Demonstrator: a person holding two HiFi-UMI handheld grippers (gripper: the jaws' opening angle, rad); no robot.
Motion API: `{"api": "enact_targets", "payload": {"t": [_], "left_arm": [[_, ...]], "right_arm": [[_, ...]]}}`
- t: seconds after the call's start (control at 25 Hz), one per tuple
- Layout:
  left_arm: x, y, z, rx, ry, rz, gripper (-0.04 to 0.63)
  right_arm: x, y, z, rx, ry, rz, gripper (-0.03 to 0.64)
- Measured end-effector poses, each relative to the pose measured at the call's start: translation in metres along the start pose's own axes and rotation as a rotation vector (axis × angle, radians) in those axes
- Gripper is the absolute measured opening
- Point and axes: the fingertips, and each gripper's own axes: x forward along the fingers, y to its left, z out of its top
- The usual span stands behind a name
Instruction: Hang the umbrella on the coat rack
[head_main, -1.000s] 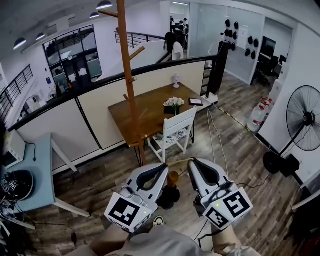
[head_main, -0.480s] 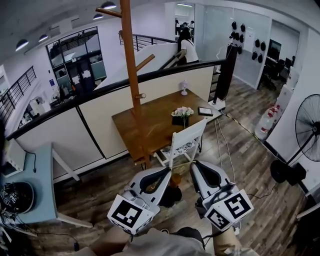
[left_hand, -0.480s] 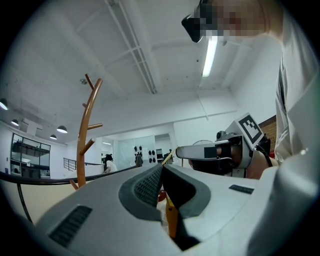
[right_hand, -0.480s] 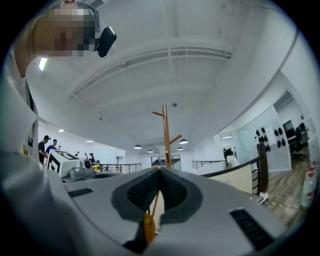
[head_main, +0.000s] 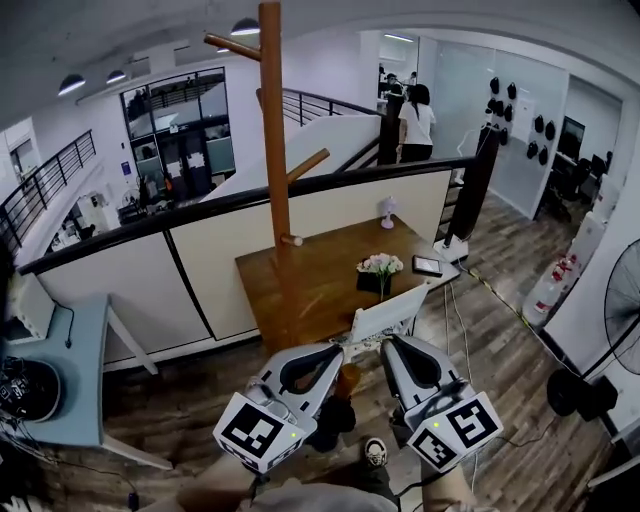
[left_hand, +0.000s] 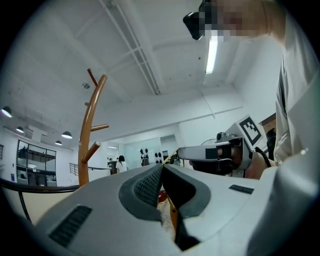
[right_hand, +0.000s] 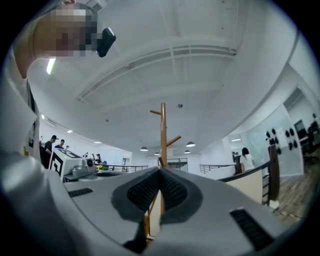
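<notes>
The wooden coat rack rises straight ahead, its pegs high up; it also shows as the coat rack and the coat rack in the gripper views. The umbrella hangs low between my grippers, with a brown handle above a dark body. My left gripper is shut just above that handle. In the left gripper view, a thin orange-yellow strip runs between the left gripper's jaws. My right gripper is shut beside it, and nothing shows in the right gripper's jaws.
A wooden table with a flower pot stands behind the rack, with a white chair in front of it. A low partition with a black rail runs behind. A blue desk is at the left and a fan at the right.
The coat rack, table and chair have drawn nearer and shifted right in the head view. Both grippers stay shut, side by side, with the umbrella still hanging between them.
</notes>
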Motion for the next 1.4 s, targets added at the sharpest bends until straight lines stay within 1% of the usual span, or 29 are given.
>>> {"api": "enact_targets", "payload": {"t": [0.08,0.32,0.56,0.72,0.96,1.08,1.2,1.4], "left_arm": [[0.011,0.011,-0.003,-0.008,-0.001,0.029,0.006],[0.051,0.041,0.008,0.022,-0.027,0.136,0.008],[0.096,0.072,0.015,0.042,-0.029,0.281,0.008],[0.121,0.090,0.016,0.079,-0.027,0.388,0.008],[0.142,0.108,0.008,0.094,0.008,0.555,0.006],[0.146,0.115,-0.002,0.092,0.041,0.611,0.006],[0.147,0.122,-0.011,0.084,0.074,0.657,0.008],[0.146,0.133,-0.013,0.081,0.097,0.675,0.008]], "right_arm": [[0.013,-0.011,-0.001,0.003,-0.006,0.042,0.003],[0.057,-0.053,0.013,0.013,-0.040,0.201,0.003],[0.097,-0.094,0.029,0.021,-0.044,0.394,0.003],[0.122,-0.119,0.035,0.025,-0.060,0.512,0.003],[0.154,-0.143,0.030,0.049,-0.059,0.670,0.003],[0.165,-0.148,0.019,0.070,-0.047,0.720,0.003],[0.175,-0.151,0.008,0.115,-0.026,0.745,0.003],[0.190,-0.150,0.002,0.169,-0.018,0.754,0.003]]}}
